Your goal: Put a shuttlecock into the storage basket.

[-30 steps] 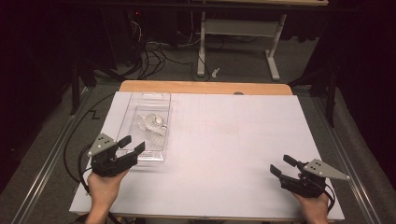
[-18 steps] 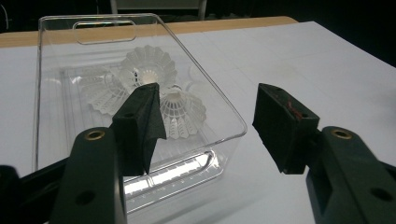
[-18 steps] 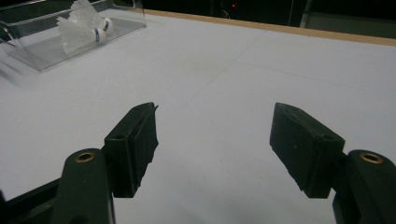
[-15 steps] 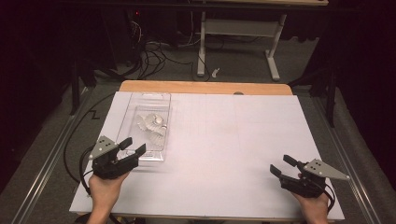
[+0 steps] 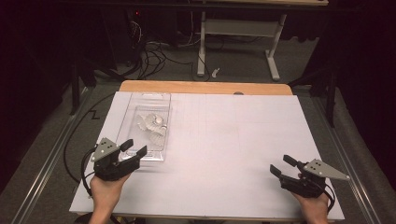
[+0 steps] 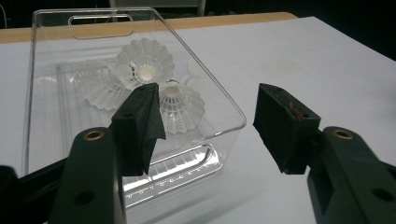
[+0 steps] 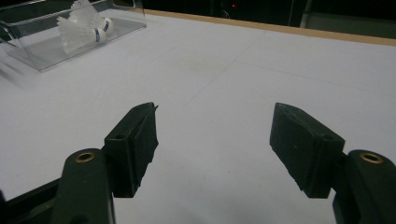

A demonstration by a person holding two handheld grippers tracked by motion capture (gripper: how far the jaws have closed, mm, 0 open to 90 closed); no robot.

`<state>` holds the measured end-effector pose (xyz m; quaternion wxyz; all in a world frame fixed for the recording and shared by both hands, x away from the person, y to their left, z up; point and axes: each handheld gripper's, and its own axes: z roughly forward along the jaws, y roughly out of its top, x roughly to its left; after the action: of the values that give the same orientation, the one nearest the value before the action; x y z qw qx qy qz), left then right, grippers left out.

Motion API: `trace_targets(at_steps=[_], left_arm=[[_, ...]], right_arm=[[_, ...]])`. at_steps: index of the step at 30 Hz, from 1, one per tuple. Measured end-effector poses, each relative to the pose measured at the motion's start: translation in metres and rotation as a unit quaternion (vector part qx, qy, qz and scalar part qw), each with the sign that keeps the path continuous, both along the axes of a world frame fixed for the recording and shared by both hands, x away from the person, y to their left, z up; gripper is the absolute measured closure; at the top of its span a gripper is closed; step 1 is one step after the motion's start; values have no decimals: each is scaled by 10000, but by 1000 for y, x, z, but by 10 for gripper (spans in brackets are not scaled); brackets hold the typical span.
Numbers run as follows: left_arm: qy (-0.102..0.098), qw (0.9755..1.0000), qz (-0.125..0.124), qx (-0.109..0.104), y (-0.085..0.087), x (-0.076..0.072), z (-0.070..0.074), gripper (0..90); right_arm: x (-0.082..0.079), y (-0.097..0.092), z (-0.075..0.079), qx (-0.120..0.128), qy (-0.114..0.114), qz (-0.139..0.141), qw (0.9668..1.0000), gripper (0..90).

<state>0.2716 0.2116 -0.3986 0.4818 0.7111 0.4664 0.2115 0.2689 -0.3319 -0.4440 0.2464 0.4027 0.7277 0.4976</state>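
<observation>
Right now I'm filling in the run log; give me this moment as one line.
left gripper: open, at clear box near end | shuttlecocks: inside box | right gripper: open, over bare table

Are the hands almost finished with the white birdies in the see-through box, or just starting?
Just starting, it looks like. Nothing looks done: the white feathered shuttlecocks all lie inside the clear plastic box. In hand: the left gripper hovers open at the box's near corner, gripping nothing. The right gripper waits open over the bare white table cover. Probably the whole job with the shuttlecocks is left.
</observation>
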Motion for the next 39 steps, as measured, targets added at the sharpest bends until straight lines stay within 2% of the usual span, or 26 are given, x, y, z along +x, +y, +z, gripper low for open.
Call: trace_targets(at_steps=[39], left_arm=[[96, 9999, -90, -9, -6, -2, -19, 401]], right_arm=[[0, 0, 0, 1, -6, -1, 10000, 327]])
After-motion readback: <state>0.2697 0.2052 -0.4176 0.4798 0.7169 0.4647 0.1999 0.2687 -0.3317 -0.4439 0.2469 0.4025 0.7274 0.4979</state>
